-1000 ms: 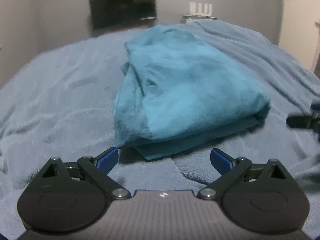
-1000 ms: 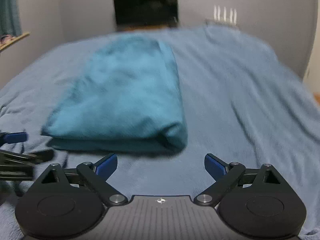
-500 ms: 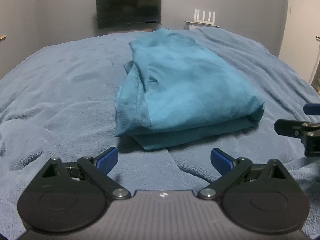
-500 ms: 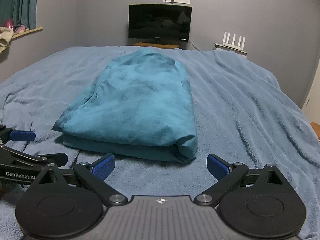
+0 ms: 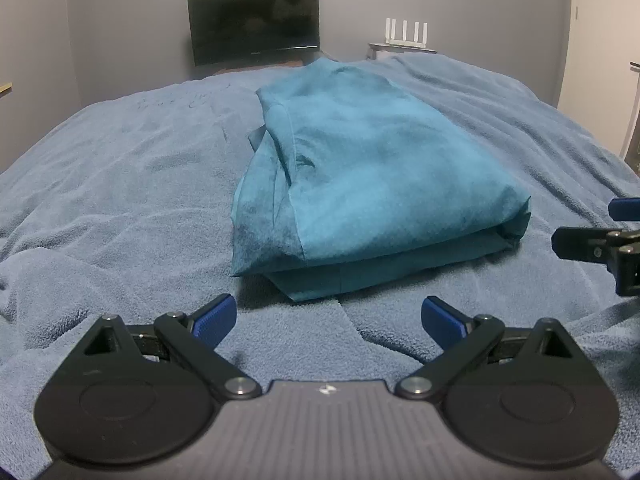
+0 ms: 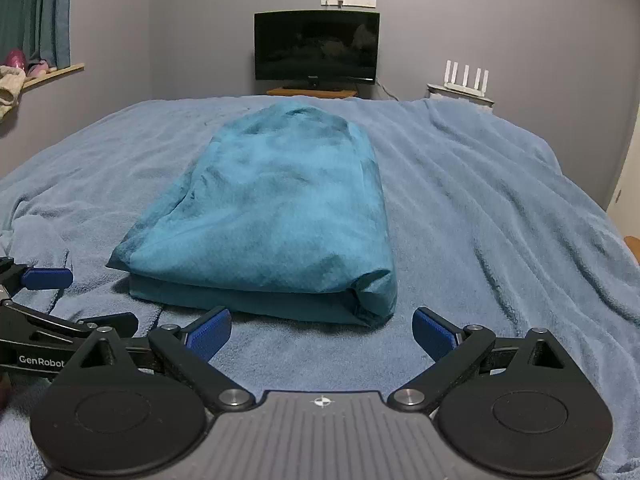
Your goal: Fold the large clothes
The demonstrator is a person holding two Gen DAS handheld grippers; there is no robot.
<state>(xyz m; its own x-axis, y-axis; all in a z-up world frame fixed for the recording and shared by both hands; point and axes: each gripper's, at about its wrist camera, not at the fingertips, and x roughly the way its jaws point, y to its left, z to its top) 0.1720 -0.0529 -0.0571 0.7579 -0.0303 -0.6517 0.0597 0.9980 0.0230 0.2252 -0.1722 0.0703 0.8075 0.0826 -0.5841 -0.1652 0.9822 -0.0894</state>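
Lying in the middle of both frames is the teal garment (image 5: 372,184), folded into a long stacked bundle on the blue blanket (image 5: 120,184) that covers the bed; its near end sits just beyond the tongs in each view, and its far end runs toward the monitor (image 6: 317,46) at the upper centre. The left tongs (image 5: 330,316) stand wide open, gripping nothing, low over the blanket just short of the bundle's near left corner; the right tongs (image 6: 322,330) are likewise spread and empty, facing the near right corner, where the layers round over into a plump fold. By the look of it the cloth is soft, light and limp, with a slightly napped surface that should not slip much between the pads; it will sag and spill its layers if lifted at one point only. The left side of the bundle in the left wrist view shows loose edges and a ragged overlap; the right side is a closed fold. A sound hold, I judge, would pinch all layers together at the two near corners, one per tongs; whether another fold is needed cannot be told.
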